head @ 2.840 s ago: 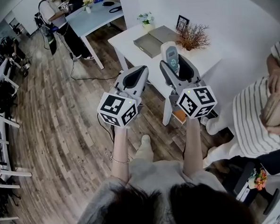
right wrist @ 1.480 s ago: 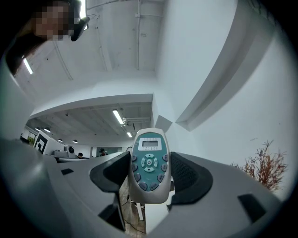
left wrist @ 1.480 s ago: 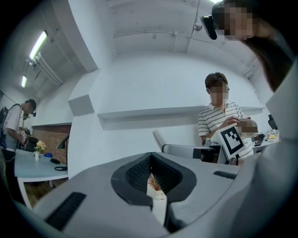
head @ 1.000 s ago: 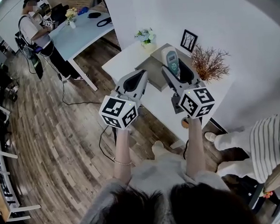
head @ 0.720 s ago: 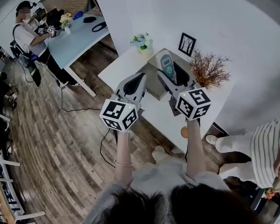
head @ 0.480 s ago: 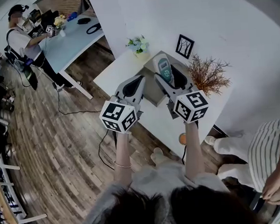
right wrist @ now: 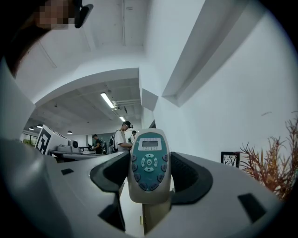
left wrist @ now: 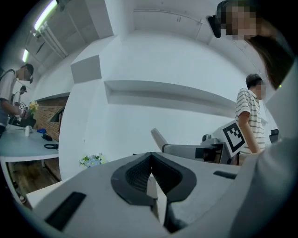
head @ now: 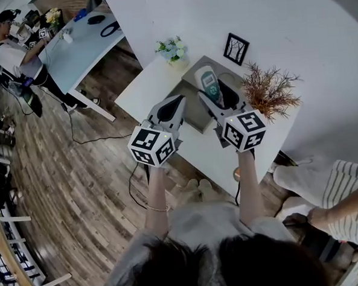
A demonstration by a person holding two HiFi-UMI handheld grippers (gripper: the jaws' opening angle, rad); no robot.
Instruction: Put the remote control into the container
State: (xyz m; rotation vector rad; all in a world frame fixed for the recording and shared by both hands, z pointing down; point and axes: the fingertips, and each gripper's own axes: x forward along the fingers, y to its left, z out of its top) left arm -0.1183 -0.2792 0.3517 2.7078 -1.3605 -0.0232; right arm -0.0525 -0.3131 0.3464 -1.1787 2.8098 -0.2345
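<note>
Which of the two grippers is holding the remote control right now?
The right gripper, its jaws clamped on the white and teal remote control. The left gripper has its jaws shut together with nothing between them.

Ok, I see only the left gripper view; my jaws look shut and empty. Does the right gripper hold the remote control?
Observer: Yes, the right gripper is shut on the remote control, with the buttons facing its camera.
Operator: Where is the container?
Observer: In the head view the grey container lies on the white table, and the remote appears over it.
Operator: Is anything close to it?
Observer: A dried plant stands at its right side.
</note>
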